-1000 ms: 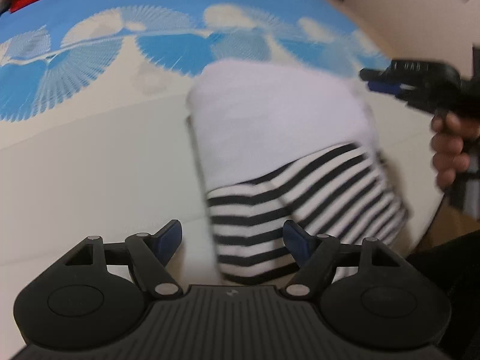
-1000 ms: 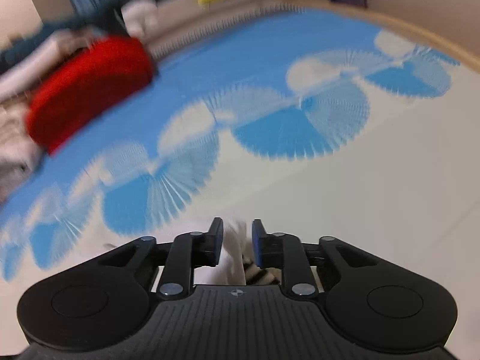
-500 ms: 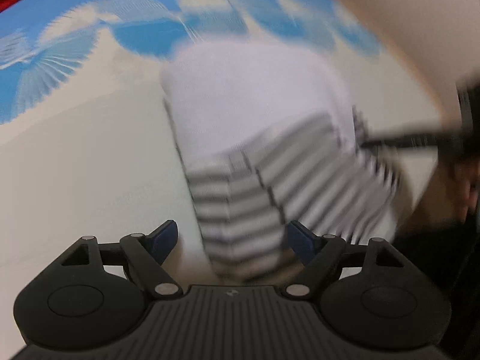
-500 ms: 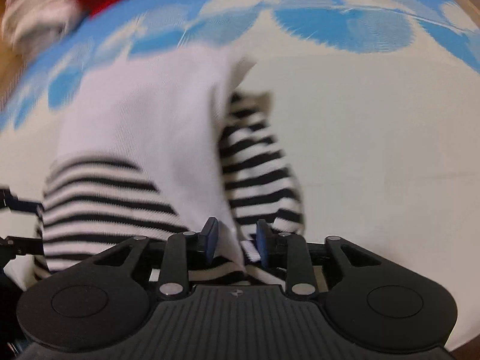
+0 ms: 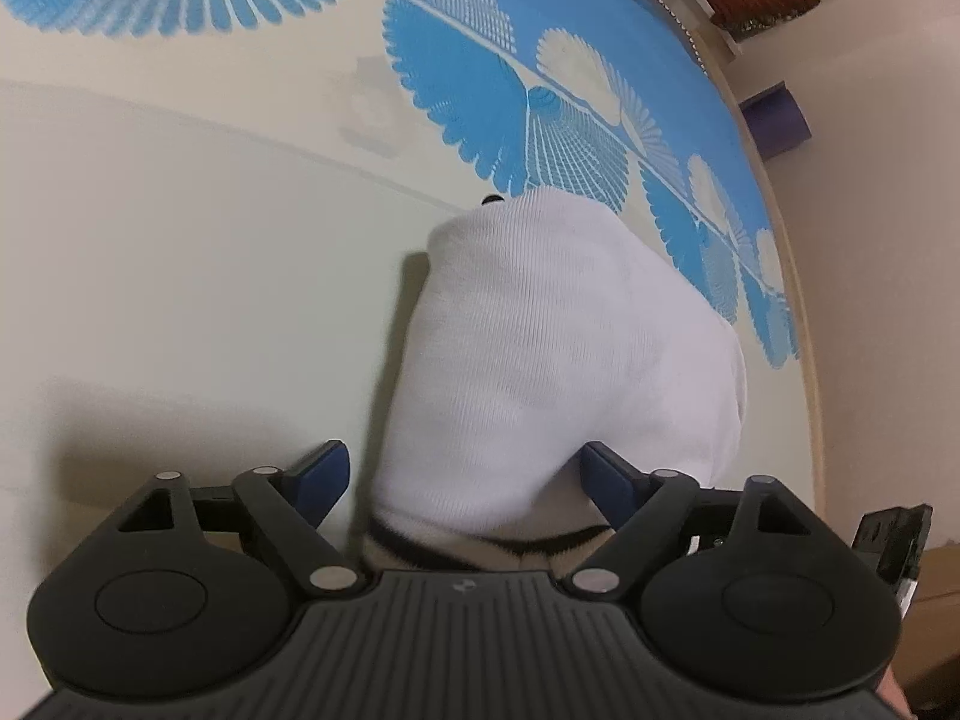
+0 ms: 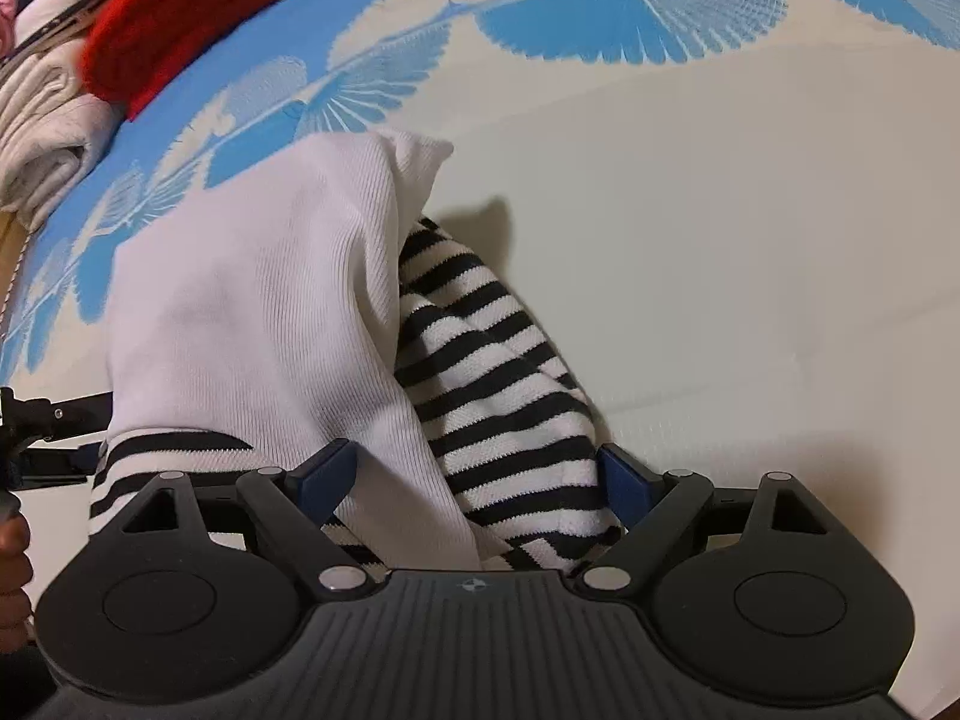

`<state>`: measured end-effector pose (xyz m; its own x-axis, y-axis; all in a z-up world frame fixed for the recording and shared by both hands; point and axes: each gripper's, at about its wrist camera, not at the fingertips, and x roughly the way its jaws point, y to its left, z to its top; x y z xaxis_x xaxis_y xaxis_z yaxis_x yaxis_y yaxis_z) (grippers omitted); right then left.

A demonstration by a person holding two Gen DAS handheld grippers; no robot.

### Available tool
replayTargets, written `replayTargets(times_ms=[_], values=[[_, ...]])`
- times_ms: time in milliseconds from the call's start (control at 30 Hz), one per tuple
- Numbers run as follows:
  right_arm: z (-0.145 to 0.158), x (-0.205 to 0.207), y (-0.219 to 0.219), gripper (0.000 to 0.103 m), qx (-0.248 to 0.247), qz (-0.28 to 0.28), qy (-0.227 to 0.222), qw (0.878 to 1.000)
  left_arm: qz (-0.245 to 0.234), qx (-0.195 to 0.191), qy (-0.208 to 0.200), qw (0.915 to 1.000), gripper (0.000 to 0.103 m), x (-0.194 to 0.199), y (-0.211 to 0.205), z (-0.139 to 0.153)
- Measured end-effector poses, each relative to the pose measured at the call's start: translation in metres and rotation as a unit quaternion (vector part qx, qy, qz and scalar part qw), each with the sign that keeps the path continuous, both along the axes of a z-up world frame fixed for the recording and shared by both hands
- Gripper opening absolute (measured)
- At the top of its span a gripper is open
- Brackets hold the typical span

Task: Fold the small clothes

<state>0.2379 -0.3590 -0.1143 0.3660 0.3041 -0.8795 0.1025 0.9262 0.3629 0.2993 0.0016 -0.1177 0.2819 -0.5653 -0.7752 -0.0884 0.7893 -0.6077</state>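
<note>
A small folded garment, white with black-and-white striped parts, lies on the cream and blue bed cover. In the left wrist view its white part [image 5: 558,348] fills the middle, and my left gripper [image 5: 462,480] is open with the cloth's near end between the blue pads. In the right wrist view the white layer [image 6: 258,312] lies over the striped part [image 6: 492,372]. My right gripper [image 6: 477,477] is open, its pads either side of the cloth's near edge. The left gripper's tip [image 6: 54,420] shows at the left edge.
A red knit item [image 6: 198,6] and stacked pale folded clothes [image 6: 42,120] lie at the far left of the bed. The bed's wooden edge [image 5: 804,324] runs along the right, with a purple object [image 5: 777,123] and a shelf beyond.
My right gripper, shut on the cloth's edge before, has opened and let it down on the bed. My left gripper has moved in close over the garment, still open.
</note>
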Motion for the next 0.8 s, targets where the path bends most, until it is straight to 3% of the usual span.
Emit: replayTargets(times_ms=[67,100,133,167,200,233,300,333,467,567,633,700,800], values=[[0.0,0.0,0.003,0.08,0.0,-0.004,-0.005,1.0,0.006,-0.016,0.003,0.9998,0.091,0.006,0.004,-0.015],[0.001,0.0,0.004,0.067,0.004,-0.004,-0.008,1.0,0.008,-0.026,0.002,0.9996,0.09,0.008,0.004,-0.018],[0.001,0.0,0.005,0.046,0.012,-0.003,-0.011,1.0,0.008,-0.033,-0.001,0.9994,0.088,0.01,0.003,-0.02],[0.002,0.0,0.005,0.035,0.028,-0.001,-0.015,1.0,0.006,-0.036,-0.007,0.9993,0.084,0.012,0.001,-0.019],[0.005,0.001,0.006,0.02,0.04,-0.001,-0.018,0.999,0.004,-0.03,-0.014,0.9995,0.077,0.011,0.0,-0.017],[0.008,0.0,0.009,0.014,0.037,-0.001,-0.026,0.999,0.0,-0.023,-0.023,0.9995,0.064,0.011,-0.002,-0.012],[0.016,0.001,0.014,0.011,0.025,0.002,-0.039,0.999,-0.007,-0.016,-0.041,0.999,0.045,0.012,-0.002,0.003],[0.02,0.001,0.014,0.01,0.031,-0.005,-0.047,0.998,-0.009,-0.02,-0.055,0.9983,0.04,0.01,0.003,0.014],[0.037,0.011,0.018,0.009,0.062,-0.03,-0.099,0.993,-0.023,0.025,-0.175,0.9839,0.039,0.017,0.015,0.067],[0.05,0.023,0.024,0.009,0.09,-0.054,-0.146,0.984,0.016,0.04,-0.203,0.9782,0.048,0.029,0.046,0.082],[0.06,0.035,0.035,0.009,0.111,-0.061,-0.182,0.975,0.054,0.067,-0.208,0.9744,0.069,0.035,0.066,0.082],[0.062,0.047,0.052,0.009,0.1,-0.053,-0.197,0.974,0.088,0.111,-0.214,0.9665,0.069,0.033,0.083,0.082],[0.048,0.065,0.077,0.009,0.051,-0.039,-0.168,0.984,0.048,0.113,-0.176,0.9767,0.067,0.027,0.09,0.072]])
